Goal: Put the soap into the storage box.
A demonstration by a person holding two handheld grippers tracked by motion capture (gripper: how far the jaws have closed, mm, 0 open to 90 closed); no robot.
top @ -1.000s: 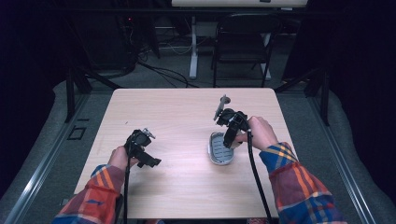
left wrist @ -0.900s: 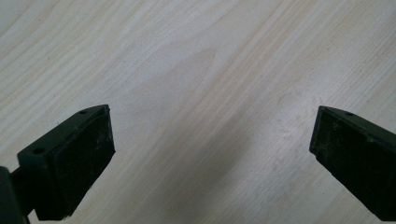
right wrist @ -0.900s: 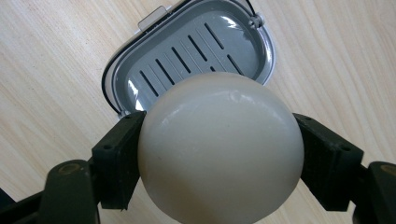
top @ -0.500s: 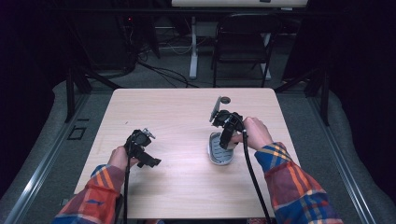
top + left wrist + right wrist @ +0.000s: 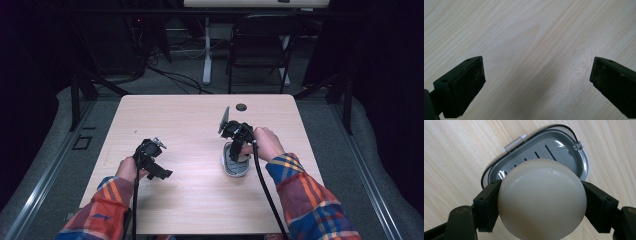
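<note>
Plaid sleeves enter from the bottom of the high view, each hand carrying a gripper over the pale wooden table. At the left, the left gripper sits low near the table's left-front part, and in the left gripper view its two black jaws stand wide apart with nothing between them, bare wood grain beneath. Farther right, the right gripper points down over a grey soap dish that lies on the table's right half. In the right gripper view the jaws are closed against both sides of a cream, rounded soap bar, which hangs directly above the dish. The dish is an oval tray with a slotted grey insert and a small metal hinge on one long edge; in the high view its long axis runs roughly from the near edge toward the far edge. Which way the soap's own long axis points cannot be told.
</note>
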